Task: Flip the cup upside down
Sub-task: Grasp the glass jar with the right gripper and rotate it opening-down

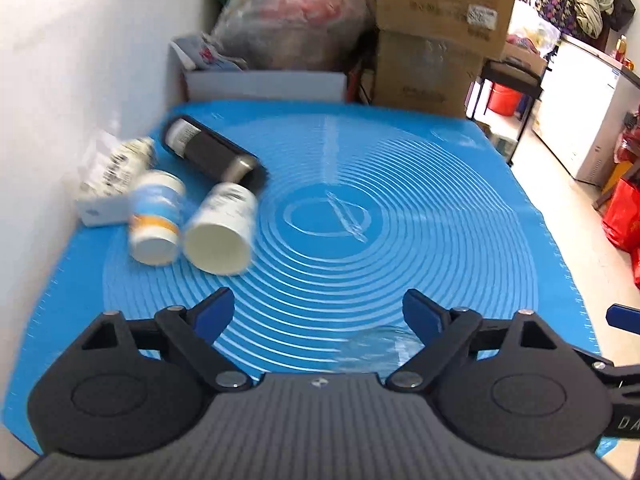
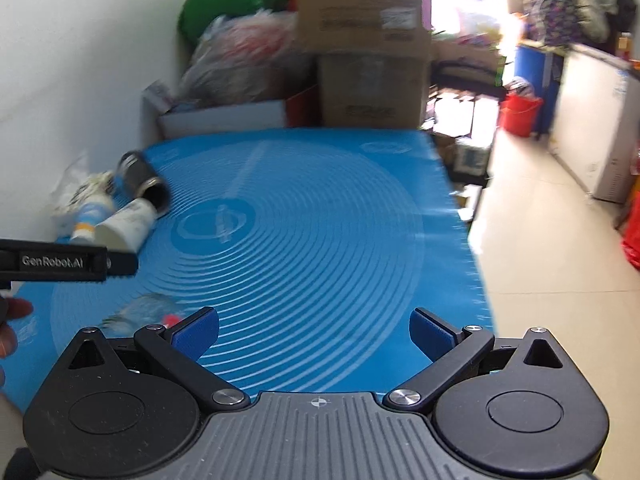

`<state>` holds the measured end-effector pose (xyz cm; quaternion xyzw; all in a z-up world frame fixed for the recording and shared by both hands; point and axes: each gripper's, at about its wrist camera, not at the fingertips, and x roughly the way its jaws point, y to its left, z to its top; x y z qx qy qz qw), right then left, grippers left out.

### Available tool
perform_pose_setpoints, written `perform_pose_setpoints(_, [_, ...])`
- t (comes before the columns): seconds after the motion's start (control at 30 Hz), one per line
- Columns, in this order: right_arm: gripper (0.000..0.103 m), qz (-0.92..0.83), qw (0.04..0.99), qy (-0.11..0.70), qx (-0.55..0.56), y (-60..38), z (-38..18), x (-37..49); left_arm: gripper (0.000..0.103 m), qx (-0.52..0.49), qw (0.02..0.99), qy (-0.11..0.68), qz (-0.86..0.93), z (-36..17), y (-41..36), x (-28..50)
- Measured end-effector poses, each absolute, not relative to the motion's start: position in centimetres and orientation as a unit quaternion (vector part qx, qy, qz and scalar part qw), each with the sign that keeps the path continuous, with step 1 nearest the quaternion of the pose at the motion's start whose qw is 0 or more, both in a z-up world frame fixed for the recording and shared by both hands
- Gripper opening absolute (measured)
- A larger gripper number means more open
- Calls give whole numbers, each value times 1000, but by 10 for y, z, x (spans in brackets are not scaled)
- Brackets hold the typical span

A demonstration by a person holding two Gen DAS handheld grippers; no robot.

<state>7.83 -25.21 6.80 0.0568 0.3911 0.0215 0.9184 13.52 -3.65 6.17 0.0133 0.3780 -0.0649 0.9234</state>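
Note:
A clear plastic cup sits on the blue mat close under my left gripper, just inside its right finger. It also shows in the right wrist view, blurred, beside my right gripper's left finger. Its pose is hard to tell. My left gripper is open and empty. My right gripper is open and empty above the mat's near edge. The left gripper's body shows at the left of the right wrist view.
A white paper cup lies on its side at the mat's left, with a white bottle, a black flask and a small box by the wall. Cardboard boxes and bags stand behind the table. The floor drops off to the right.

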Motion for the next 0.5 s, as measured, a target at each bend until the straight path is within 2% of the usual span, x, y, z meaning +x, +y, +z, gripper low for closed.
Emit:
perform_pose_setpoints(0.27, [103,75,873,474,83,-220,78,128,93,24,924,380,-19,44,19,132])
perform_pose_setpoints(0.5, [103,94,823,543,139,-199,60,170,93,16,915,404,9,14,64,134])
